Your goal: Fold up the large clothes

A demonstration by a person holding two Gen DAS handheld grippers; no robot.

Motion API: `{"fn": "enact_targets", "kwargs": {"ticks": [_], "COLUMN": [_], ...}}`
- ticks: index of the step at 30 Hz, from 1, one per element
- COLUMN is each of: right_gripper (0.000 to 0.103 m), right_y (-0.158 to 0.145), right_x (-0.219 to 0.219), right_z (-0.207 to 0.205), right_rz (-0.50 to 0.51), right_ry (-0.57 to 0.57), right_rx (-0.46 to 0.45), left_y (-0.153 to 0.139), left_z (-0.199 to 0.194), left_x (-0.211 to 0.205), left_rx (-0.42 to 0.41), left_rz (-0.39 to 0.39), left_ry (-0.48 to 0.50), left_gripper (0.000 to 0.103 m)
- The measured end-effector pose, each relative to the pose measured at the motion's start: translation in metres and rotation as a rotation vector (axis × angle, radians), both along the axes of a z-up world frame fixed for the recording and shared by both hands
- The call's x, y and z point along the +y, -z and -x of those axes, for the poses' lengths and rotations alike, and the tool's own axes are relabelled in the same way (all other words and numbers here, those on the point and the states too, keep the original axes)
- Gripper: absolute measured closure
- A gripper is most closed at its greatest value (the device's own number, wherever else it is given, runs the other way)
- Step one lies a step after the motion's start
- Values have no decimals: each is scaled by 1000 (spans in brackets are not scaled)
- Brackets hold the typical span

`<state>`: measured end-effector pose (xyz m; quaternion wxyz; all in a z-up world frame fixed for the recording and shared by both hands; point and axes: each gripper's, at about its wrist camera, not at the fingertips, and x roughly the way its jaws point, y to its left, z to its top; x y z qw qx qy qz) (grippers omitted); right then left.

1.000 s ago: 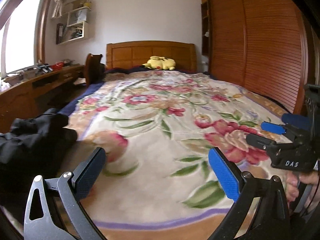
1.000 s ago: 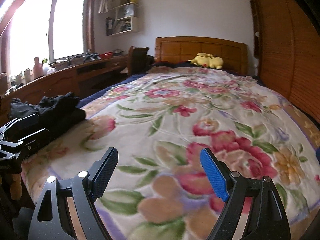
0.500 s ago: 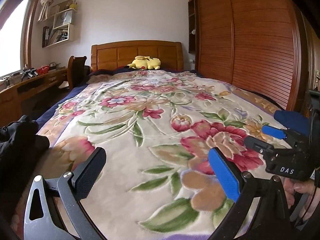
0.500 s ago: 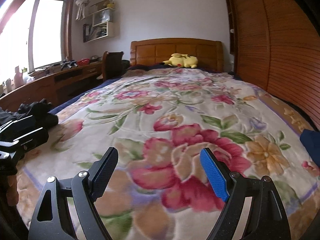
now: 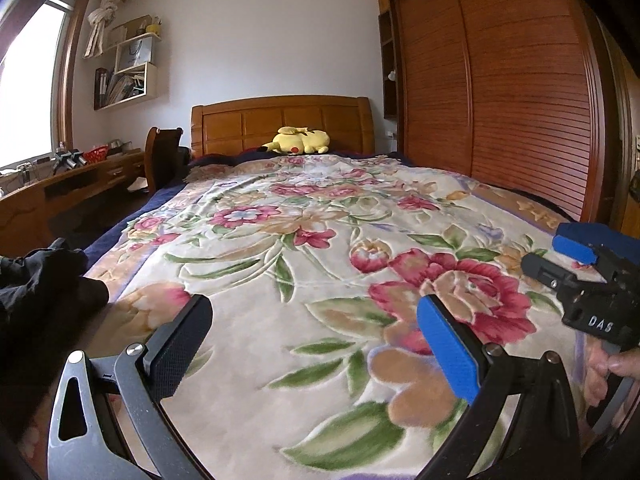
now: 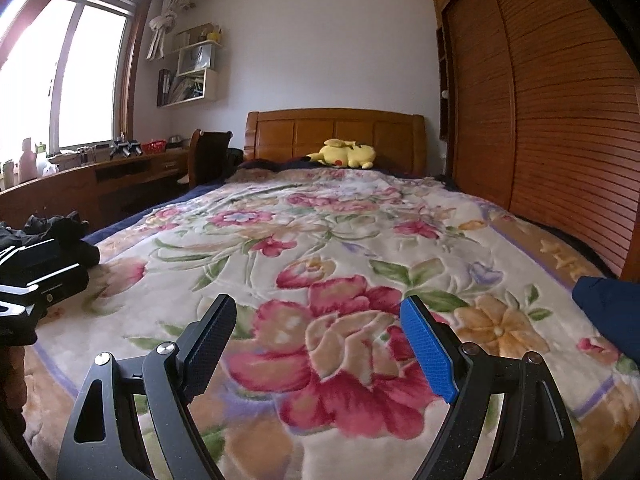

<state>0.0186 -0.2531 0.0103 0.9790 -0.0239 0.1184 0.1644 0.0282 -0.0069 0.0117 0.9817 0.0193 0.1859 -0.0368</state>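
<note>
A crumpled black garment [image 5: 44, 280] lies at the left edge of the bed, also in the right wrist view [image 6: 60, 236]. A dark blue garment [image 6: 608, 312] lies at the bed's right edge. My left gripper [image 5: 316, 344] is open and empty above the floral blanket [image 5: 304, 248], right of the black garment. My right gripper [image 6: 316, 344] is open and empty above the blanket [image 6: 320, 240], left of the blue garment. The right gripper shows in the left wrist view [image 5: 592, 272] and the left gripper's body in the right wrist view [image 6: 36, 276].
A yellow plush toy [image 5: 300, 142] lies by the wooden headboard [image 5: 280, 120]. A slatted wooden wardrobe [image 5: 500, 100] runs along the right. A desk [image 6: 100, 176] and chair [image 6: 208, 152] stand on the left under the window.
Both grippers have swung to the right and tilted up. The black garment has slid toward the left edge of both views. The blue garment has come into the right wrist view.
</note>
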Motion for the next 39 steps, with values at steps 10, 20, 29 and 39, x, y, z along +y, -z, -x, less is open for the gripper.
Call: {"fn": "enact_targets", "kwargs": {"ticks": [10, 20, 29, 39], "right_gripper": [18, 18, 18, 18], "right_y": [6, 6, 6, 6], "right_x": [-2, -2, -3, -4], "right_z": [-10, -9, -9, -8], "right_rz": [-7, -13, -14, -13], "right_ry": [-1, -4, -4, -9], "right_rx": [9, 3, 1, -1], "left_y": [7, 7, 7, 7], "left_z": [0, 1, 2, 2], "left_x": [11, 14, 15, 15], "left_rx": [14, 10, 7, 6], "left_rz": [18, 20, 12, 14], "left_ry": [-14, -22, -26, -26], "left_gripper": [1, 1, 1, 1]}}
